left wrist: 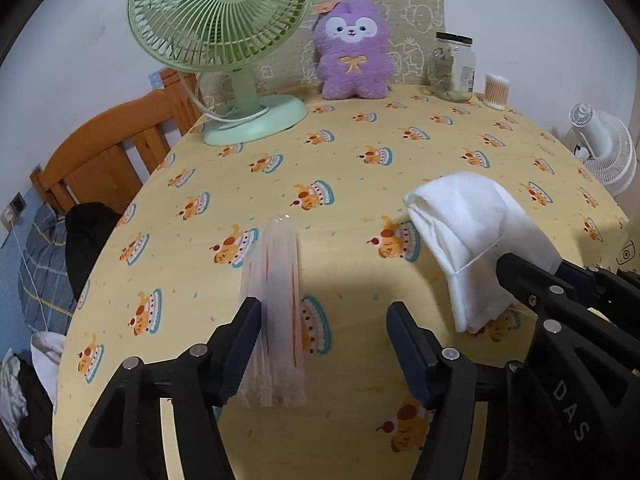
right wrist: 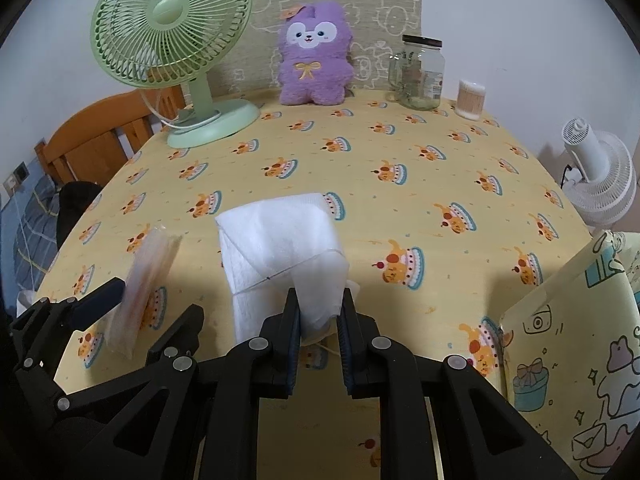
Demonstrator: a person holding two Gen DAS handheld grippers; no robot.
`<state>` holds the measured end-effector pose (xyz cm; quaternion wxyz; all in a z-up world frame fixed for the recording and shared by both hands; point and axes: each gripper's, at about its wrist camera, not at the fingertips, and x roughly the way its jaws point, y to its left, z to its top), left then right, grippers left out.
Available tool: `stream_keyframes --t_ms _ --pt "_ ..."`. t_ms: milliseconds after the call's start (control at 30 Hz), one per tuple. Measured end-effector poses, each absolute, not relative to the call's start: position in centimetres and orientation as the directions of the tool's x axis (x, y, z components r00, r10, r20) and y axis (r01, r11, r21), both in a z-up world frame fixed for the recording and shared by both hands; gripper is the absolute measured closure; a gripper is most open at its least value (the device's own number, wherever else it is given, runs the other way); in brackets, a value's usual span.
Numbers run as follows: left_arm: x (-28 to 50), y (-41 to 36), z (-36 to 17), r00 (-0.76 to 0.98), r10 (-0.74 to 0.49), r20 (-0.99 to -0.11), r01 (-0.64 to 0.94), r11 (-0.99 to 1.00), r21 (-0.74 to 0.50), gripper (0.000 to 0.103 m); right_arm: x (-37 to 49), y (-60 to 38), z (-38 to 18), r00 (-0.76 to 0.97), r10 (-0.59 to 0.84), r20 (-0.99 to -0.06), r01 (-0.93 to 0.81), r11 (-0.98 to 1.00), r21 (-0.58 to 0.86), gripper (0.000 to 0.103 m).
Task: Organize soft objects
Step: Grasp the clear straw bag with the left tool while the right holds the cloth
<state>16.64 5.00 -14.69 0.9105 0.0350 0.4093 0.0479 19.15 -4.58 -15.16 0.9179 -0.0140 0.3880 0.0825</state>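
smooth yellow tablecloth (right wrist: 360, 168) printed with cake-and-puppy motifs. at left, left gripper (left wrist: 320, 344), jaws apart, one pad against a crinkly clear plastic packet (left wrist: 276, 320) standing on edge. centre-right, right gripper (right wrist: 318, 320) clamped on a soft white folded cloth (right wrist: 280, 240), fibrous, draping. behind: ribbed green fan (right wrist: 172, 40), fuzzy purple plush (right wrist: 314, 56), glass jar (right wrist: 420, 76).

A white folded cloth (right wrist: 280, 240) is held raised above the bench, drooping. Beside it, a clear plastic packet (left wrist: 276, 312) is seen edge-on, upright.
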Motion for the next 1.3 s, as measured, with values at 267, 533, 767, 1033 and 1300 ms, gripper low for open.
stream_keyframes --t_ms 267,533,767,1033,1300 --pt "16.0 5.9 -14.6 0.662 0.138 -0.737 -0.091 0.99 0.103 0.066 18.9 -3.9 -15.1 0.681 0.152 -0.716 -0.179 0.983 0.039 0.083" --pt "14.6 6.1 -14.3 0.671 0.112 -0.733 -0.091 0.993 0.069 0.088 18.0 -3.6 -14.8 0.684 0.158 -0.712 -0.19 0.981 0.036 0.083" --pt "12.6 4.9 -14.0 0.68 0.081 -0.729 -0.065 0.997 0.05 0.089 16.5 -3.6 -14.7 0.686 0.154 -0.711 -0.2 0.98 0.019 0.083" --pt "10.8 3.8 -13.2 0.696 0.041 -0.717 -0.037 0.999 0.022 0.09 14.6 -4.6 -14.1 0.7 0.149 -0.698 -0.194 0.981 0.014 0.083" --pt "8.9 2.7 -11.7 0.731 0.027 -0.682 -0.027 1.0 0.011 0.09 12.4 -5.3 -12.5 0.731 0.151 -0.665 -0.194 0.981 0.009 0.083"
